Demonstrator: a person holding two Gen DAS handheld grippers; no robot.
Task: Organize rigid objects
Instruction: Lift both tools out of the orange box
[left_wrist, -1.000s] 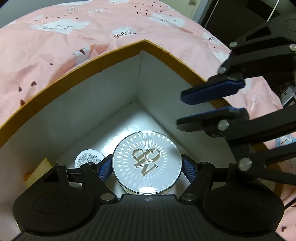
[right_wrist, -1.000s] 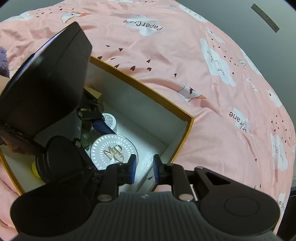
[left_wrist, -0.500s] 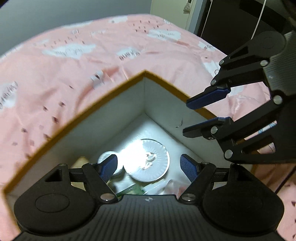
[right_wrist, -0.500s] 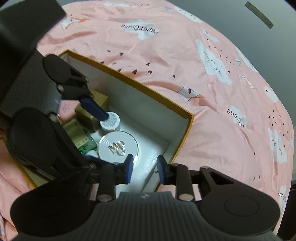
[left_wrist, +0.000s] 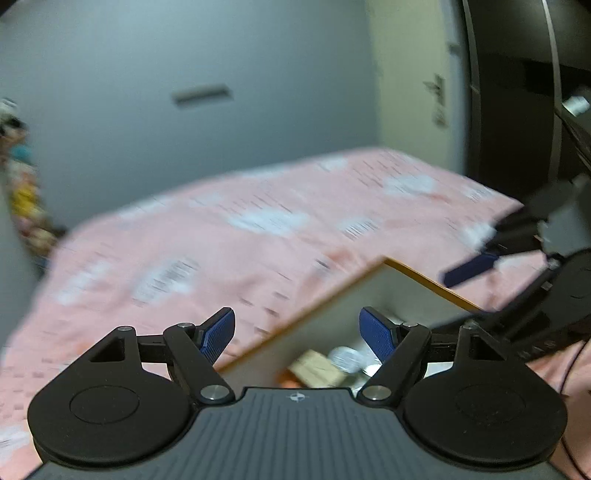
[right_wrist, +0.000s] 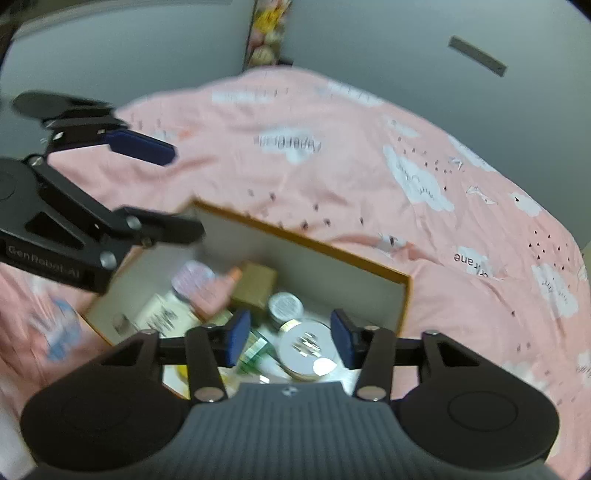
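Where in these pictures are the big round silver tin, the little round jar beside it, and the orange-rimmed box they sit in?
Round silver tin (right_wrist: 308, 349), right wrist view, on its lid.
Small round jar (right_wrist: 285, 305), right wrist view, on its top.
Orange-rimmed box (right_wrist: 303, 239), right wrist view, on its far rim.

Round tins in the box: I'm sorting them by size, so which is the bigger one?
The silver tin with raised lettering on its lid, nearest the camera; the smaller patterned tin sits just behind it.

A bedroom: a pink cloud-print bedspread (right_wrist: 332, 177) (plain grey walls (left_wrist: 147, 92) behind)
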